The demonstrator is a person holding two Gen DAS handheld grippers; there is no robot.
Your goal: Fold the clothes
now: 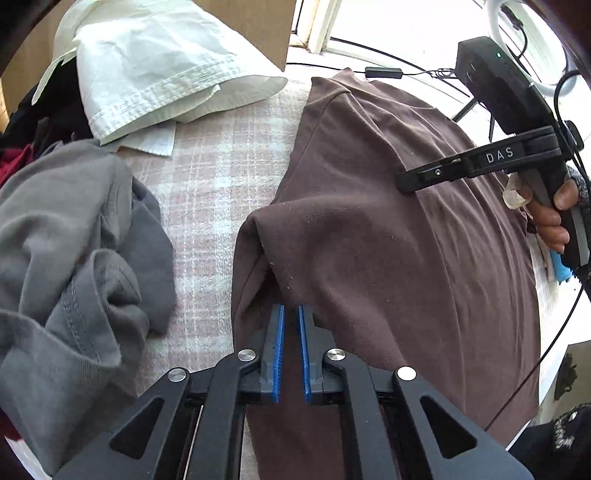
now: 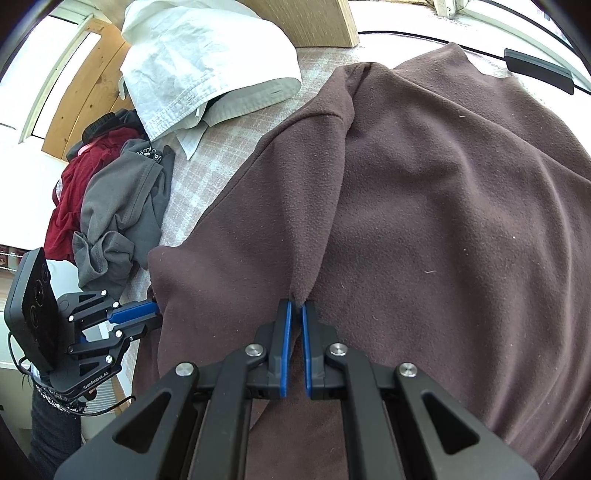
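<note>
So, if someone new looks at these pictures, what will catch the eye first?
First, the big brown fleece garment spread over the checked cover, with the left gripper and the right gripper each pinching a fold of it. Next, the white shirt at the far left and the crumpled grey garment nearer.

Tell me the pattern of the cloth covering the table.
A pale pink-and-white plaid on the table cover, clearest in the left wrist view.

A pale checked cloth (image 1: 221, 177) is spread over the counter. A wooden board (image 2: 314, 22) is seen behind, with a black cable (image 1: 384, 72) nearby.
</note>
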